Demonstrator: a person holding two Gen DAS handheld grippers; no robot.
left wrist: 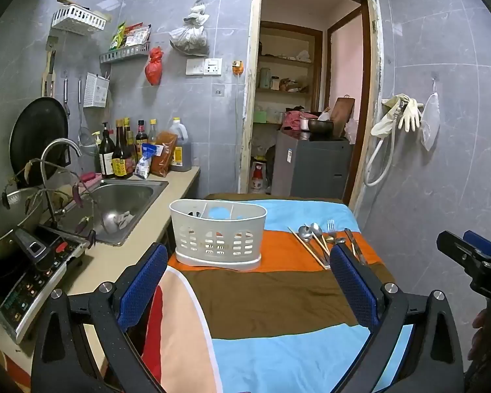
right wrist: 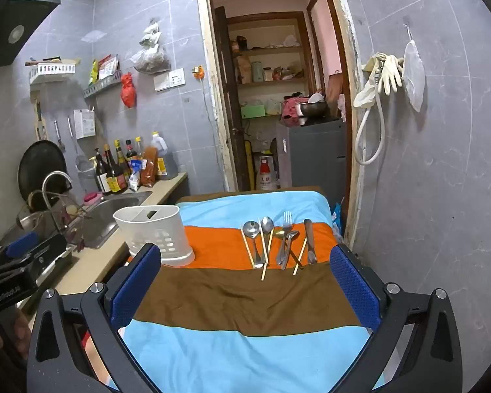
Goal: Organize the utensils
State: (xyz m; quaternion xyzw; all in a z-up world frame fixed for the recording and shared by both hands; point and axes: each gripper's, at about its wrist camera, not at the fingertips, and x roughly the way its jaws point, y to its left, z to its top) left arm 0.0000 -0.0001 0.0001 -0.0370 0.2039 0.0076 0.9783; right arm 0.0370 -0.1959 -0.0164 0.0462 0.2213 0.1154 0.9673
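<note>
A white slotted utensil basket (left wrist: 217, 232) (right wrist: 155, 231) stands on the orange stripe of a striped cloth (left wrist: 278, 301) (right wrist: 245, 298). To its right lie several utensils in a row: spoons (right wrist: 252, 231), chopsticks (right wrist: 265, 255), a fork (right wrist: 286, 226) and a knife (right wrist: 310, 242), also the utensils (left wrist: 324, 239) in the left wrist view. My left gripper (left wrist: 248, 278) hovers open, well short of the basket, nothing between its blue pads. My right gripper (right wrist: 245, 281) hovers open before the utensils, holding nothing.
Left of the cloth runs a counter with a steel sink (left wrist: 121, 203), a tap (left wrist: 57, 157), sauce bottles (left wrist: 124, 157) and an induction cooker (left wrist: 26, 281). A doorway (right wrist: 271, 104) opens behind. A grey tiled wall (right wrist: 442, 163) with gloves and a hose stands close on the right.
</note>
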